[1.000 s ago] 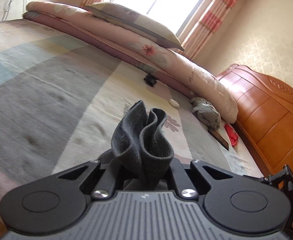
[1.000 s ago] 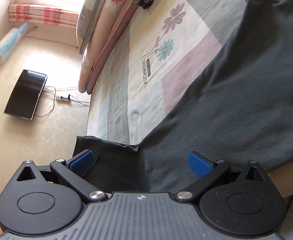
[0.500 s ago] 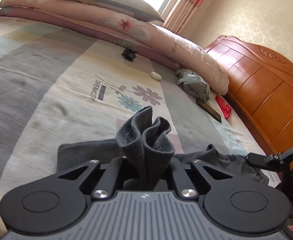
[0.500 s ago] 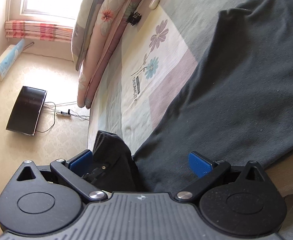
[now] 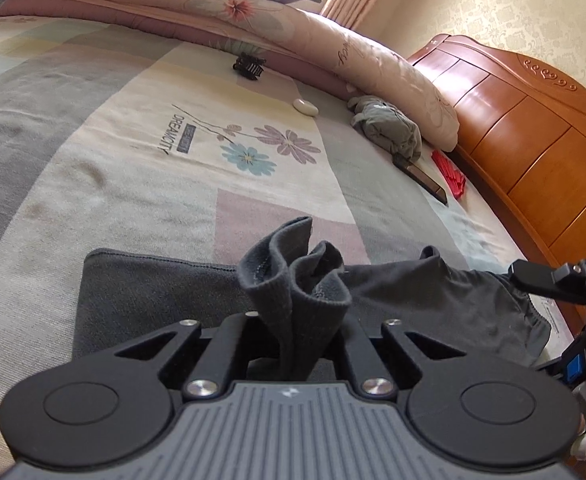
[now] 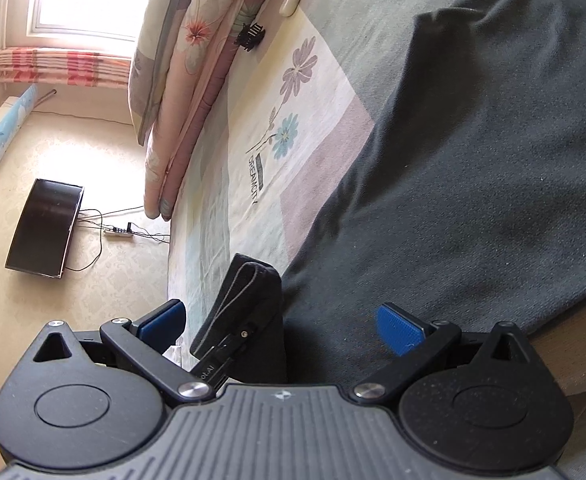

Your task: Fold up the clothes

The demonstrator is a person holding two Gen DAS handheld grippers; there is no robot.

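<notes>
- Right now the left gripper (image 5: 293, 344) has its jaws clenched on a bunched ribbed edge of the dark garment (image 5: 165, 292), which sticks up between them; the rest of it lies spread on the bed (image 5: 93, 184), near the front edge.
- The right gripper (image 6: 281, 324) has its jaws released and wide, blue pads (image 6: 397, 330) bare, hovering over the garment close beside the left gripper's tip.
- Risk, as I judge it: the pinch holds a crumpled wad, not a flat hem, so laying it over could leave a lumpy, skewed fold.
- The two grippers sit very near each other; a careless close by the right one could knock the left or catch its finger instead of cloth.
- Some cloth looks to lie near the mattress edge; a tug could drag it off.
- Readable writing: "DREAMCITY" printed on the sheet beside the flower motif (image 5: 269, 148). No label shows on the garment.
</notes>
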